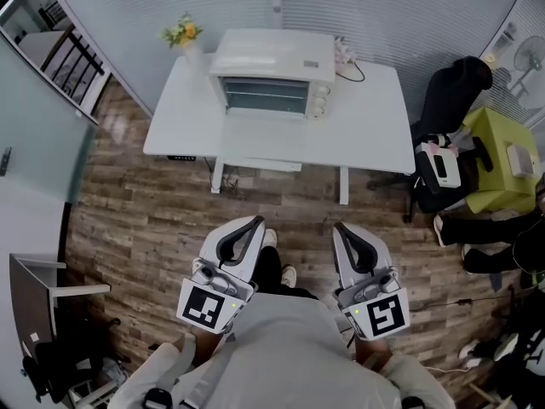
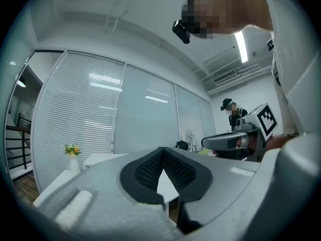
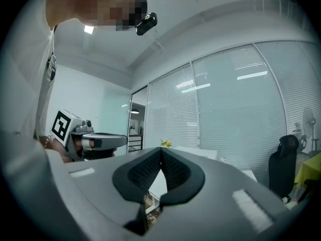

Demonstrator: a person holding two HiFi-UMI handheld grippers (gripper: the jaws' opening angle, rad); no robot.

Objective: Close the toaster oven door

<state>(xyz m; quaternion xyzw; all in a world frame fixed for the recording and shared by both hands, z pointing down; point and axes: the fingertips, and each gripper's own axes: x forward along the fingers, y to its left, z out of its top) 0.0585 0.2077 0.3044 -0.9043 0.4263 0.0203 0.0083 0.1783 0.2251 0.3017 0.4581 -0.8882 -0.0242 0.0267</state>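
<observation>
A white toaster oven [image 1: 271,73] stands at the back of a white table [image 1: 375,118], straight ahead in the head view. Its glass door [image 1: 262,133] hangs open, folded down flat in front of the cavity. Both grippers are held low, well short of the table and over the wooden floor. My left gripper [image 1: 255,221] is shut with nothing in it, its pads [image 2: 150,167] meeting at the tip. My right gripper [image 1: 338,226] is also shut and holds nothing, with its pads [image 3: 173,170] touching. Each gripper view shows the table only as a white strip past the jaws.
A vase of yellow flowers [image 1: 184,34] stands on the table's left corner. A black office chair [image 1: 451,92] and a yellow-green seat [image 1: 501,156] with a seated person's legs are on the right. Glass walls with blinds close the back, and a dark stand [image 1: 38,313] sits at the lower left.
</observation>
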